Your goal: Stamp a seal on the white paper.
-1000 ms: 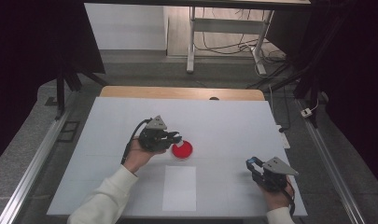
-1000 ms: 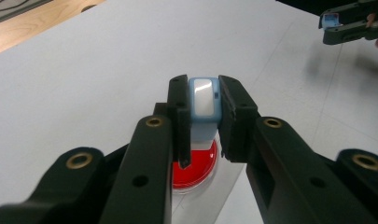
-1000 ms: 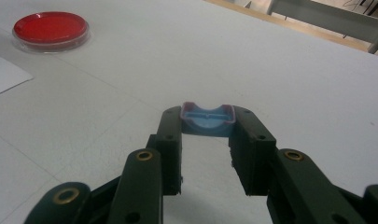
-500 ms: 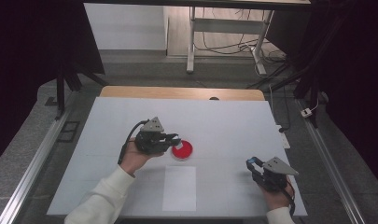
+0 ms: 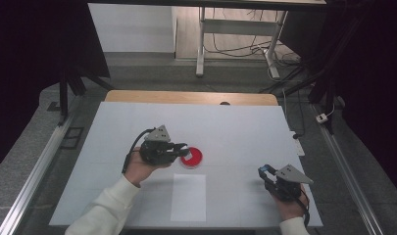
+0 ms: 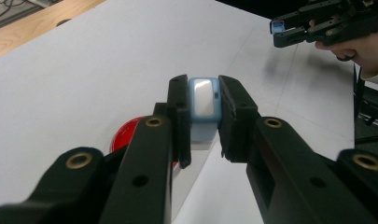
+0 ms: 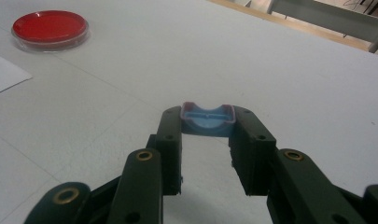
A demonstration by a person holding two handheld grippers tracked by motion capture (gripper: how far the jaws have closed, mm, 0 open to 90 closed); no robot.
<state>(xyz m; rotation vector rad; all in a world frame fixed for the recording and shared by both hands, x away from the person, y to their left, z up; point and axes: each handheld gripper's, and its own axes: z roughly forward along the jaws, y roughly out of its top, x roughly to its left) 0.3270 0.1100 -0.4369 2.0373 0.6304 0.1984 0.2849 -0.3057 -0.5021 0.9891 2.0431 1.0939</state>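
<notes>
the left gripper (image 6: 203, 116) is clamped on a small pale blue plastic block (image 6: 203, 99) and has drifted slightly nearer to the round red-filled clear plastic dish (image 5: 191, 157); the block now hangs just above the dish's left edge. the right gripper (image 7: 207, 126), well to the right of the dish, pinches a blue curved plastic piece (image 7: 207, 119). i judge that the lowering step is close.

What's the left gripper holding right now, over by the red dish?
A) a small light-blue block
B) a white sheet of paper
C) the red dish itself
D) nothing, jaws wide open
A: in the left gripper view, the left gripper has its jaws clamped on either side of a small light-blue block, with the red dish lying on the table below them.
</notes>
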